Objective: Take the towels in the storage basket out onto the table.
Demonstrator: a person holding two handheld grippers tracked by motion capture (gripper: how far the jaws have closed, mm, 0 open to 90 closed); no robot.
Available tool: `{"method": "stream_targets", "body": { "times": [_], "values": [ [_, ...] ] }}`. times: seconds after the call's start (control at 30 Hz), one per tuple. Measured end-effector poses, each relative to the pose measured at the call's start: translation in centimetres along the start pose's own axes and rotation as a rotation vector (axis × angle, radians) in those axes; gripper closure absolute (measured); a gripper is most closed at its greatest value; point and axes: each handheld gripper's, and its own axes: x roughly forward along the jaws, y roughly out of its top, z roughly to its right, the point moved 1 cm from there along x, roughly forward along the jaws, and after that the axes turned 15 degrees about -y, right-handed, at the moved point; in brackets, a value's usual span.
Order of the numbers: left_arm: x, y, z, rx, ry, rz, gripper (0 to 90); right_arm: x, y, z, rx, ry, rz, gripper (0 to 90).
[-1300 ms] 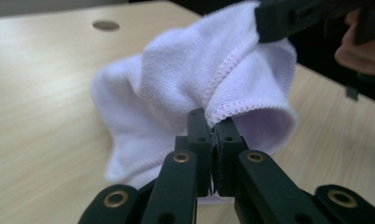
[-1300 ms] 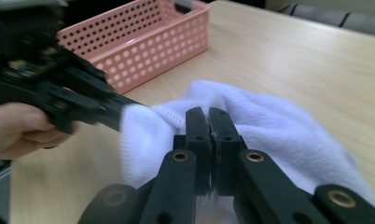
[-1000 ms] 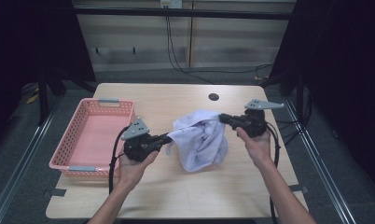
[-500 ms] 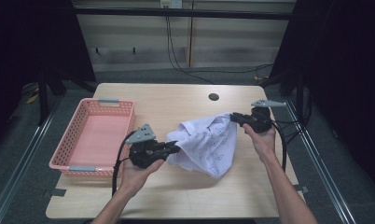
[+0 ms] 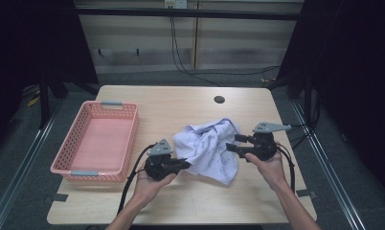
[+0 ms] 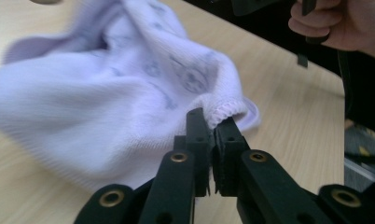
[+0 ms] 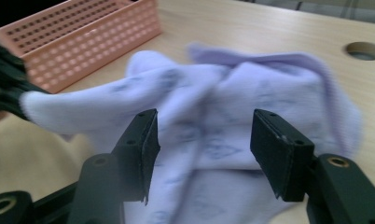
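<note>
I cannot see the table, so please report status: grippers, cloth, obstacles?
Left gripper shut on cloth hem. Right gripper just opened, pads off cloth. Basket stands apart, left.

I see a pale lilac cloth (image 5: 209,148) with a faint grey-blue print and a stitched pink-white hem. Basket (image 5: 75,165) is salmon pink with grey handles. My grippers' jaws are black, brass rivets, grey top plates. Worktop (image 5: 181,105) is light wood grain with a dark round hole (image 5: 219,99).
</note>
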Motion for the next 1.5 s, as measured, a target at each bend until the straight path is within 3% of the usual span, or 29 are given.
{"method": "stream_targets", "body": {
  "times": [0.1, 0.13, 0.17, 0.3, 0.37, 0.43, 0.47, 0.5, 0.6, 0.63, 0.67, 0.7, 0.8, 0.87, 0.93, 1.0, 1.07, 1.1, 1.17, 1.27, 1.37, 1.43, 1.5],
  "values": [
    [1.5, -0.1, 0.8, 0.014, -0.037, -0.023, 81.4, 1.0, -0.2, -2.0, 0.012, 0.084, -0.008, 36.7],
    [1.9, -0.1, 1.1, 0.017, -0.037, -0.037, 81.4, 1.0, -0.2, -2.0, 0.012, 0.084, -0.008, 36.7],
    [2.2, -0.1, 1.2, 0.021, -0.037, -0.044, 74.5, 2.0, -0.1, -3.1, 0.0, 0.11, -0.027, 35.0],
    [2.3, -0.3, 1.3, 0.024, -0.056, -0.059, 71.7, 3.4, 0.0, -4.7, -0.029, 0.137, -0.063, 35.0],
    [2.0, -0.8, 1.5, 0.018, -0.062, -0.071, 63.2, 4.6, -0.3, -5.3, -0.07, 0.114, -0.099, 66.0],
    [1.5, -1.0, 1.5, 0.013, -0.063, -0.065, 58.2, 4.7, -0.6, -5.0, -0.059, 0.077, -0.096, 87.1],
    [1.5, -1.0, 1.5, 0.013, -0.063, -0.065, 54.9, 4.7, -0.6, -5.0, -0.059, 0.077, -0.096, 87.1],
    [0.6, -1.0, 1.4, 0.004, -0.055, -0.035, 51.7, 4.1, -0.7, -4.3, -0.059, 0.048, -0.078, 90.0],
    [-0.4, -0.9, 1.1, 0.003, -0.053, -0.006, 49.7, 2.9, -0.6, -3.4, -0.046, 0.03, -0.051, 90.0],
    [-1.2, -0.6, 0.7, -0.006, -0.044, 0.007, 49.6, 1.6, -0.4, -2.5, -0.005, 0.042, -0.018, 90.0],
    [-1.2, -0.6, 0.7, -0.006, -0.044, 0.007, 54.7, 1.6, -0.4, -2.5, -0.005, 0.042, -0.018, 90.0],
    [-1.6, -0.6, 0.4, -0.001, -0.04, 0.014, 57.0, 1.2, -0.1, -2.6, 0.013, 0.085, -0.02, 72.0],
    [-2.2, -0.9, 0.1, -0.01, 0.014, 0.003, 62.5, 2.2, -0.1, -4.2, -0.033, 0.103, -0.047, 48.9],
    [-2.7, -1.1, -0.4, -0.022, 0.029, 0.011, 63.8, 3.5, -0.3, -5.4, -0.054, 0.101, -0.072, 40.0],
    [-3.1, -1.3, -0.8, -0.038, 0.044, 0.021, 63.7, 4.8, -0.6, -6.3, -0.07, 0.105, -0.094, 37.4],
    [-3.4, -1.6, -1.1, -0.052, 0.046, 0.032, 61.3, 5.9, -1.0, -6.9, -0.083, 0.071, -0.111, 35.8],
    [-3.6, -1.8, -1.2, -0.054, 0.058, 0.03, 59.0, 6.8, -1.6, -7.2, -0.097, 0.076, -0.15, 44.8],
    [-3.6, -1.8, -1.3, -0.054, 0.065, 0.036, 58.0, 7.1, -2.0, -7.3, -0.126, 0.049, -0.172, 54.6],
    [-3.9, -1.7, -1.4, -0.058, 0.069, 0.047, 57.8, 7.3, -2.5, -7.1, -0.109, 0.051, -0.184, 77.1],
    [-4.5, -1.4, -1.4, -0.062, 0.084, 0.083, 57.2, 5.9, -1.9, -6.7, -0.096, 0.076, -0.138, 83.1],
    [-5.0, -1.4, -1.4, -0.07, 0.088, 0.1, 56.8, 2.7, -0.4, -6.1, -0.095, 0.078, -0.061, 84.0],
    [-5.1, -1.4, -1.4, -0.074, 0.095, 0.102, 56.1, 0.4, 0.4, -4.7, -0.069, 0.077, -0.01, 84.2],
    [-5.1, -1.4, -1.4, -0.078, 0.097, 0.105, 56.1, -1.7, 0.8, -2.9, -0.054, 0.045, 0.02, 84.2]
  ]
}}
